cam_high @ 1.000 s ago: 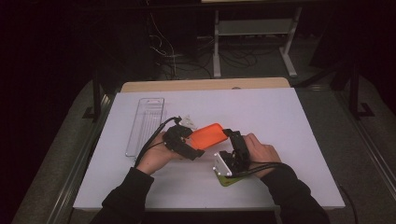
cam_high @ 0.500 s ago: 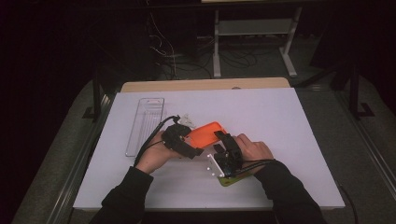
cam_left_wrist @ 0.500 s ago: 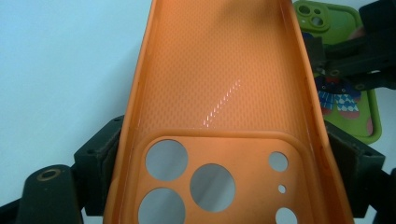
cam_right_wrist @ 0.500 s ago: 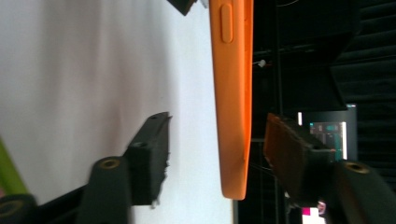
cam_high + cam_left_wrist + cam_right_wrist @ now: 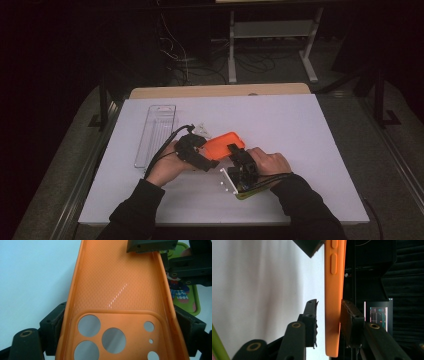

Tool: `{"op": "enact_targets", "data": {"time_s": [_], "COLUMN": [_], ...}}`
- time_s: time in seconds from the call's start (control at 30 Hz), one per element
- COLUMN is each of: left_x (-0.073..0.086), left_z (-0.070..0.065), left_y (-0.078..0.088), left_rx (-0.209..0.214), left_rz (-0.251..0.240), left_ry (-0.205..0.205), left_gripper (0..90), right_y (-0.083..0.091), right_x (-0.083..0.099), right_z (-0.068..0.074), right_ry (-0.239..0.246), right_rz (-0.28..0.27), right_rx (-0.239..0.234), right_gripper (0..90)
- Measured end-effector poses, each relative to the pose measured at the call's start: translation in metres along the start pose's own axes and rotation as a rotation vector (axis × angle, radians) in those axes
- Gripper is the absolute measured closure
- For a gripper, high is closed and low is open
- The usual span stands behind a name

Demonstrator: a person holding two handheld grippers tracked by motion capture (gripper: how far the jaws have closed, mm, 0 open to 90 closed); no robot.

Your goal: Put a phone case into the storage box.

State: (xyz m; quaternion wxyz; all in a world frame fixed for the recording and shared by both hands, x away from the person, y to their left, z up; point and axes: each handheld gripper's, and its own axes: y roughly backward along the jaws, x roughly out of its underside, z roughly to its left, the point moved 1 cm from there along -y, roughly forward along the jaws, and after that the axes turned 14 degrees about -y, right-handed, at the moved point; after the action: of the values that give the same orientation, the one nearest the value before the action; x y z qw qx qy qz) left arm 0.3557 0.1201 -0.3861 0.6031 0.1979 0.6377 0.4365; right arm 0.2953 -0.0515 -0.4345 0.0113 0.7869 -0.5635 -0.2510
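An orange phone case (image 5: 225, 144) is held just above the white table, its inner side and camera holes facing up (image 5: 117, 302). My left gripper (image 5: 209, 156) is shut across the case's width at the camera end, one jaw on each long side. My right gripper (image 5: 238, 152) straddles the case's far rim (image 5: 333, 277). Its jaws have just been closing: one pad (image 5: 348, 315) touches the rim, while the other pad (image 5: 312, 317) stands a thin gap away. The right gripper (image 5: 165, 255) also appears at the case's far end in the left gripper view.
A green card or case with a cartoon print (image 5: 186, 297) lies under my right hand (image 5: 245, 194). A clear plastic tray (image 5: 156, 132) sits at the left of the white sheet (image 5: 300, 130), with a small clear piece (image 5: 201, 129) beside it. Dark racks and cables stand beyond the table.
My right gripper has edged in toward the case and its jaws have narrowed around the far rim. The left gripper and the case have stayed in place.
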Motion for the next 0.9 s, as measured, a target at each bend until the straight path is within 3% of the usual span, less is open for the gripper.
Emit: {"op": "enact_targets", "data": {"time_s": [0.37,0.73,0.9], "left_x": [-0.0002,-0.0005,-0.0023], "left_z": [-0.0011,0.0001,0.0006], "left_y": [-0.0011,-0.0054,-0.0034], "left_rx": [0.007,0.006,0.001], "left_rz": [-0.005,0.002,-0.020], "left_ry": [-0.005,-0.026,-0.035], "left_gripper": [15.6,14.9,14.4], "right_y": [0.0002,-0.0012,0.0005], "right_x": [-0.0005,0.0014,0.0022], "right_z": [0.0005,0.0046,0.0036], "right_ry": [0.014,0.031,0.033], "right_rz": [0.002,0.012,0.009], "right_rx": [-0.002,0.022,0.029], "right_gripper": [77.0,78.0,78.2]}}
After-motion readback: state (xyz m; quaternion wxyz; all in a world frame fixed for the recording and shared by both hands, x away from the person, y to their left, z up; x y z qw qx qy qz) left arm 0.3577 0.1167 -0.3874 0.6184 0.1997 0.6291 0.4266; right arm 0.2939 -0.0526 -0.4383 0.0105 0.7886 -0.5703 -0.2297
